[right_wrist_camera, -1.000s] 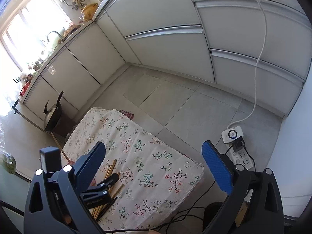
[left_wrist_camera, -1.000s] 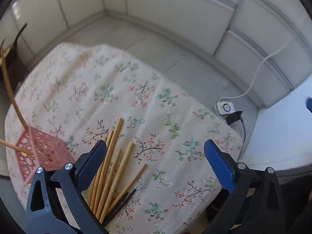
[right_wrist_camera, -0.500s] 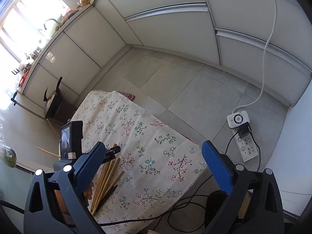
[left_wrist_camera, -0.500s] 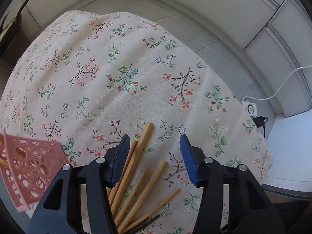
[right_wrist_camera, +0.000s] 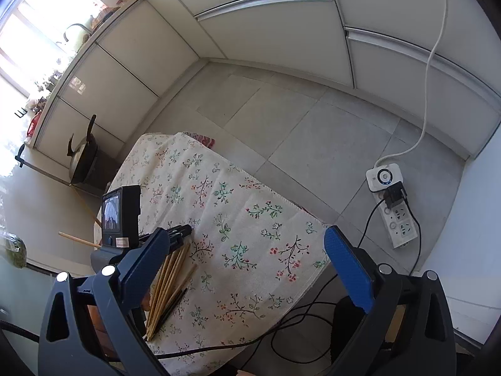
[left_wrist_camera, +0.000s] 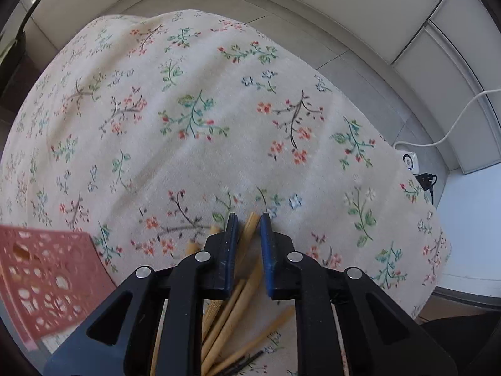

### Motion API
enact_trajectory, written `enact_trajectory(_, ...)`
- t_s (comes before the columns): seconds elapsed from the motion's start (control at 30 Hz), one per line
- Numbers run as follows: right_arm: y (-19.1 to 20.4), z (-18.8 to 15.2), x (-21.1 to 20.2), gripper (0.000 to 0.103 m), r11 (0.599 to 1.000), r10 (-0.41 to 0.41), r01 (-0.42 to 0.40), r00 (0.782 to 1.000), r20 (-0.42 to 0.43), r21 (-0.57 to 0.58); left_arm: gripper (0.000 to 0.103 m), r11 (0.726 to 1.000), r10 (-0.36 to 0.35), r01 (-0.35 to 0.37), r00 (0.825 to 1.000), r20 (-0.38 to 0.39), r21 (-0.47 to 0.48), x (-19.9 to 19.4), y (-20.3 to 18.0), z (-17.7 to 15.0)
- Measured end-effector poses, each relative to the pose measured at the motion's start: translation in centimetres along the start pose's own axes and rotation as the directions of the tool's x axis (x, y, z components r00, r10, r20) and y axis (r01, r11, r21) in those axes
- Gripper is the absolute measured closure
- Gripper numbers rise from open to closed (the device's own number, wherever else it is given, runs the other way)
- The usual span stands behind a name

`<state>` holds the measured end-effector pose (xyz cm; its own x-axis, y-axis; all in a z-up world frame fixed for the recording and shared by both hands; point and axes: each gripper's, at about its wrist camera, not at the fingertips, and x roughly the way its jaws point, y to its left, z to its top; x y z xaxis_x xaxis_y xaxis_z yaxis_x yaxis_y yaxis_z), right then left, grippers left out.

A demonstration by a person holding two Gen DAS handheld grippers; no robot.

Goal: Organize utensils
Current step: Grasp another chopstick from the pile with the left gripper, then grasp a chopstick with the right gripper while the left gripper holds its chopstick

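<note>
Down on the cloth [left_wrist_camera: 194, 163], left gripper [left_wrist_camera: 247, 222] has just been closing, its jaws now narrow around one chopstick [left_wrist_camera: 249, 230] from the pile [right_wrist_camera: 169, 282]. Right gripper [right_wrist_camera: 247, 266] wide, empty, above the cloth edge. Pink basket [left_wrist_camera: 43, 285] just left of the pile.

A floral cloth [right_wrist_camera: 250, 235] is covering the surface; bamboo chopsticks [right_wrist_camera: 169, 279] and a pink perforated basket [left_wrist_camera: 40, 282] are lying on it.
</note>
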<state>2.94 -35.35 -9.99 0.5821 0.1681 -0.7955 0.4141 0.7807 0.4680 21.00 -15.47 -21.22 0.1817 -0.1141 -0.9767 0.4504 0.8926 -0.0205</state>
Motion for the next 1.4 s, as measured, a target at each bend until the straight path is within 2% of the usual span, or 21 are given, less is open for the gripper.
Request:
enact_trajectory(0.07,0.0,-0.2,0.4,0.007,1.000,0.003,-0.003,1.000,-0.017,0.005,0.090,1.000,-0.024,0.024,1.000,0.018,-0.019,-0.3,-0.2,-0.7)
enact_trajectory(0.17,-0.2,-0.4,1.3,0.007,1.000,0.012,-0.011,0.998,-0.057,0.023,0.096,1.000,-0.015,0.016,0.997,0.081,-0.017,-1.7,-0.4,-1.6)
enact_trajectory(0.33,0.1,-1.6,4.3,0.007,0.998,0.052,-0.042,0.983,-0.174,0.056,0.097,1.000,-0.027,0.028,0.980,0.197,-0.005,-6.5,0.0,-3.7)
enact_trajectory(0.43,0.7,-3.0,7.0,0.007,0.993,0.092,-0.067,0.960,-0.263,0.101,0.097,1.000,-0.002,0.005,0.956,0.295,-0.010,-9.1,1.1,-5.7)
enact_trajectory(0.53,2.0,-4.6,9.6,0.007,0.984,0.155,-0.110,0.919,-0.362,0.143,0.097,1.000,0.005,0.002,0.926,0.376,-0.017,-12.5,1.1,-8.0)
enact_trajectory(0.6,3.0,-5.3,10.9,0.009,0.981,0.170,-0.117,0.905,-0.389,0.156,0.097,1.000,-0.001,0.012,0.908,0.419,-0.023,-14.7,1.3,-9.8)
enact_trajectory(0.63,3.6,-5.5,11.3,0.010,0.981,0.168,-0.117,0.906,-0.388,0.153,0.097,0.999,-0.001,0.015,0.898,0.440,-0.030,-15.8,1.5,-10.8)
enact_trajectory(0.67,4.3,-5.6,11.9,0.015,0.984,0.155,-0.109,0.910,-0.384,0.139,0.097,0.999,0.000,0.019,0.888,0.460,-0.037,-16.9,1.6,-11.7)
enact_trajectory(0.7,4.9,-5.8,12.5,0.026,0.988,0.139,-0.099,0.913,-0.384,0.122,0.097,0.999,-0.003,0.026,0.878,0.478,-0.041,-17.9,1.8,-12.6)
enact_trajectory(0.73,5.4,-5.8,13.1,0.032,0.991,0.122,-0.087,0.913,-0.390,0.105,0.097,0.999,-0.004,0.029,0.870,0.493,-0.043,-18.8,2.0,-13.4)
enact_trajectory(0.8,5.8,-6.1,14.7,0.055,0.993,0.105,-0.072,0.902,-0.419,0.095,0.097,0.999,-0.003,0.030,0.855,0.518,-0.045,-20.0,2.1,-14.7)
enact_trajectory(0.9,6.0,-6.5,16.3,0.069,0.996,0.073,-0.043,0.896,-0.439,0.078,0.097,0.999,-0.001,0.027,0.841,0.540,-0.040,-21.2,2.6,-16.2)
enact_trajectory(1.1,7.4,-6.8,17.7,0.088,0.999,-0.010,0.026,0.907,-0.422,0.032,0.097,0.998,-0.005,0.044,0.821,0.571,-0.054,-22.3,4.1,-17.2)
enact_trajectory(1.23,7.5,-7.2,17.9,0.088,0.998,-0.015,0.042,0.902,-0.432,0.053,0.097,0.995,-0.003,0.057,0.817,0.576,-0.076,-22.5,5.2,-17.6)
enact_trajectory(1.4,7.2,-7.0,17.9,0.092,0.998,0.001,0.021,0.917,-0.398,0.051,0.097,0.994,0.002,0.062,0.816,0.578,-0.090,-22.4,5.5,-17.4)
